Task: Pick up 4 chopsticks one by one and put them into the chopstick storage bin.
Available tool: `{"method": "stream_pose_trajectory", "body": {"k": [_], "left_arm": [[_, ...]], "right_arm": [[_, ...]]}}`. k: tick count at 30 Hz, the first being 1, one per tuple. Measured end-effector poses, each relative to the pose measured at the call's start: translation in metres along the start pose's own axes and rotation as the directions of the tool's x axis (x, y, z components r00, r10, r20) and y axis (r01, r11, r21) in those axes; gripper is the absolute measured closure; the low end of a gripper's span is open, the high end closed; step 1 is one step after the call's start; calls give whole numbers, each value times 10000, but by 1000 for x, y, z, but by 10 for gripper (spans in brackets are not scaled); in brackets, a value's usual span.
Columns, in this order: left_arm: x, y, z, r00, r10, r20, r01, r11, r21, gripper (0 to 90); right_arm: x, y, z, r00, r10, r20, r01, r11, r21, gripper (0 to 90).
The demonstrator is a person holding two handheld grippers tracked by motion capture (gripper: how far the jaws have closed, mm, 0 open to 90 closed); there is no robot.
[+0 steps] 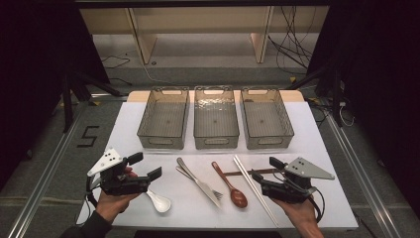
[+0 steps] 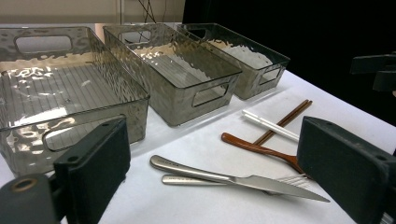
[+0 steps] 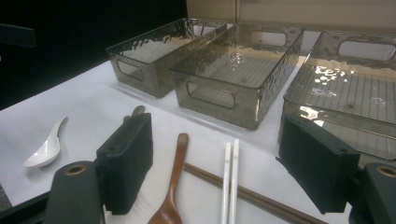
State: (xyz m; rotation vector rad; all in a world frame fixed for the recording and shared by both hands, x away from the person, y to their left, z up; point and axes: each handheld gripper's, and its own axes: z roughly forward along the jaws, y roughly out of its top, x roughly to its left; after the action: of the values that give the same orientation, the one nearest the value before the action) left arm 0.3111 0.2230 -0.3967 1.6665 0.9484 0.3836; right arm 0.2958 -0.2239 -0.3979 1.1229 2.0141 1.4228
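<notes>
White table (image 1: 307, 144): three bins (image 1: 216, 118), cutlery (image 1: 198, 181), chopsticks (image 1: 255, 186).

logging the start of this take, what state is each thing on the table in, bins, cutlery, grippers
left bin: upright, empty
middle bin: upright, empty
right bin: upright, empty
white spoon: flat, bowl up
knife: lying across the fork
brown spoon: flat on table
white chopsticks: lying across brown chopsticks
left gripper: open, holding nothing
right gripper: open, holding nothing

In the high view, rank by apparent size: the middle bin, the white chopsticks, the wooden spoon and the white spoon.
1. middle bin, largest by far.
2. white chopsticks, the longest utensil.
3. wooden spoon.
4. white spoon, shortest, though the left gripper partly hides its handle, so its full length is unsure.
</notes>
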Motion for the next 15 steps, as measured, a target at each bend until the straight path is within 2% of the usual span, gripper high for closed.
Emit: {"method": "stream_pose_trajectory", "body": {"k": [7, 11, 15], "left_arm": [[0, 0, 0, 10000, 17, -6, -17, 10000, 25, 95], [0, 0, 0, 10000, 8, -9, -8, 10000, 37, 95], [0, 0, 1, 10000, -19, -20, 19, 10000, 19, 95]], "right_arm": [[0, 0, 1, 10000, 57, -39, -57, 10000, 18, 271], [-2, 1, 2, 9999, 130, -49, -129, 9997, 230, 282], [-6, 6, 9, 9999, 150, 85, -159, 9931, 1160, 302]]}}
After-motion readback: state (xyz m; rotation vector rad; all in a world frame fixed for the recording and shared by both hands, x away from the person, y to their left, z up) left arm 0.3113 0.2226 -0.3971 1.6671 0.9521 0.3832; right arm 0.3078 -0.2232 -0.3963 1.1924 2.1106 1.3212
